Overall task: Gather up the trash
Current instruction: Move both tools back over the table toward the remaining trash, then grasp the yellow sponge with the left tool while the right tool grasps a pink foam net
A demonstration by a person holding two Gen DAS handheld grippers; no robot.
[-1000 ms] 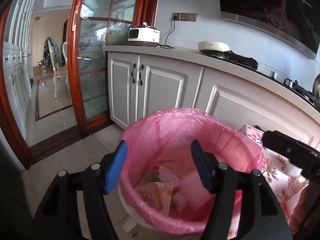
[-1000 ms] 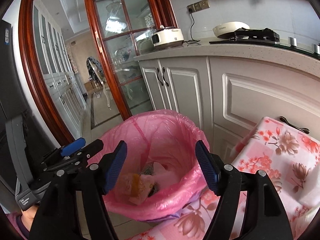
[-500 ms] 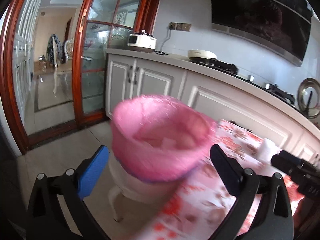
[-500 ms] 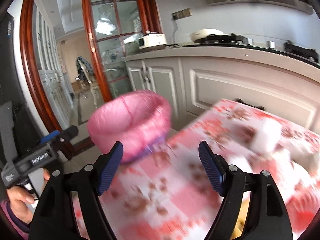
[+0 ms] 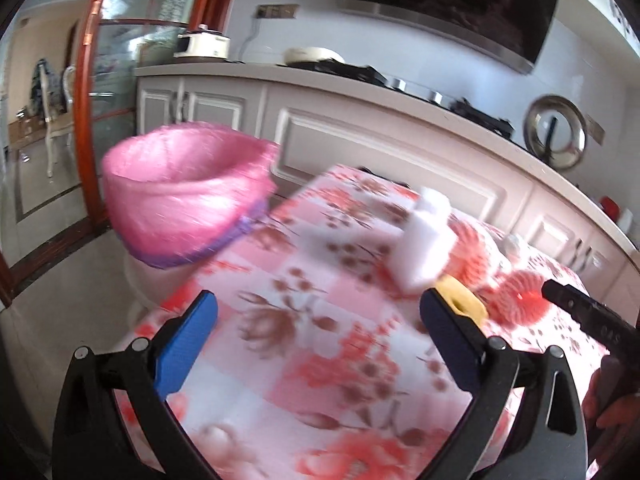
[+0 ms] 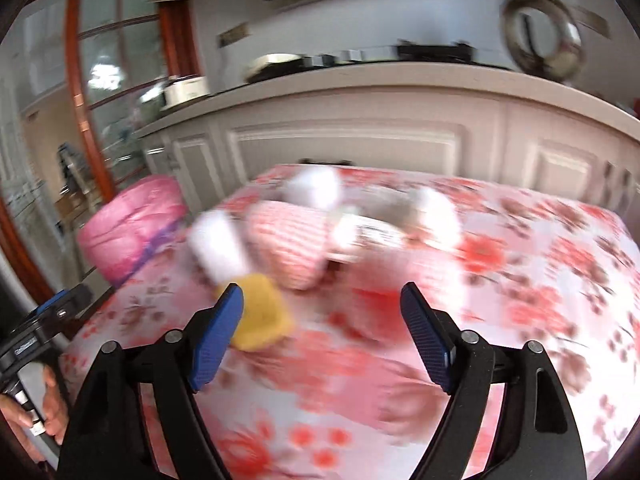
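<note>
A bin lined with a pink bag [image 5: 184,192] stands on the floor at the table's left end; it also shows in the right wrist view [image 6: 132,228]. Trash lies on the floral tablecloth [image 5: 320,320]: a white box [image 5: 424,248], a yellow piece [image 6: 260,316], a pink striped wrapper [image 6: 292,240] and blurred white pieces [image 6: 436,212]. My left gripper [image 5: 316,340] is open and empty above the cloth. My right gripper [image 6: 320,332] is open and empty, its left finger beside the yellow piece. Both views are blurred.
White kitchen cabinets [image 5: 360,140] and a counter with a stove and a rice cooker [image 5: 204,44] run behind the table. A glass door with a red wooden frame [image 5: 86,100] is at the left.
Both grippers have swung right, away from above the pink bin and over the table. The trash on the cloth has come into view. Both stayed open.
</note>
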